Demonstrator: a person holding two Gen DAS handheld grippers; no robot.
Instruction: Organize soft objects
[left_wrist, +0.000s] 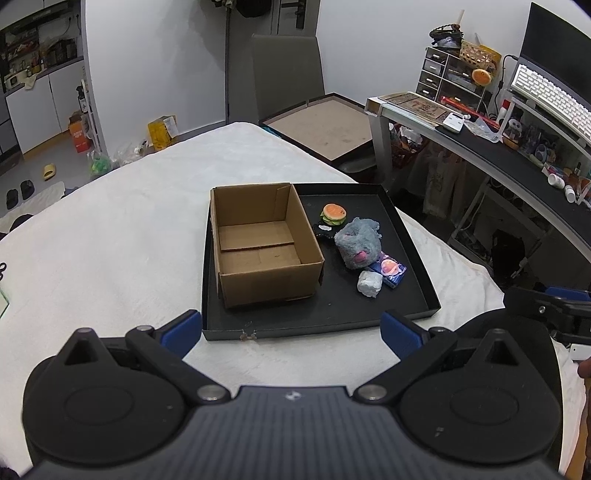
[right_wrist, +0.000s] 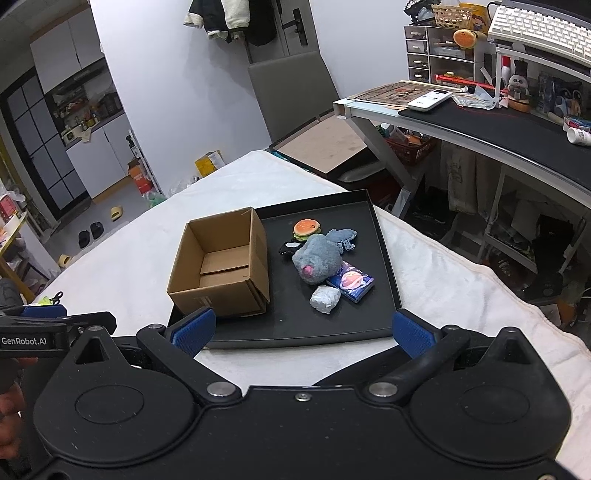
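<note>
A black tray lies on a white-covered table. On its left half stands an open, empty cardboard box. To the box's right lie a burger plush, a small black toy, a grey furry plush, a blue packet and a silvery grey lump. My left gripper is open, short of the tray's near edge. My right gripper is open over the tray's near edge, holding nothing.
A white cloth covers the table. A grey chair and a flat board stand beyond the table. A cluttered desk runs along the right. The other gripper shows at each view's edge.
</note>
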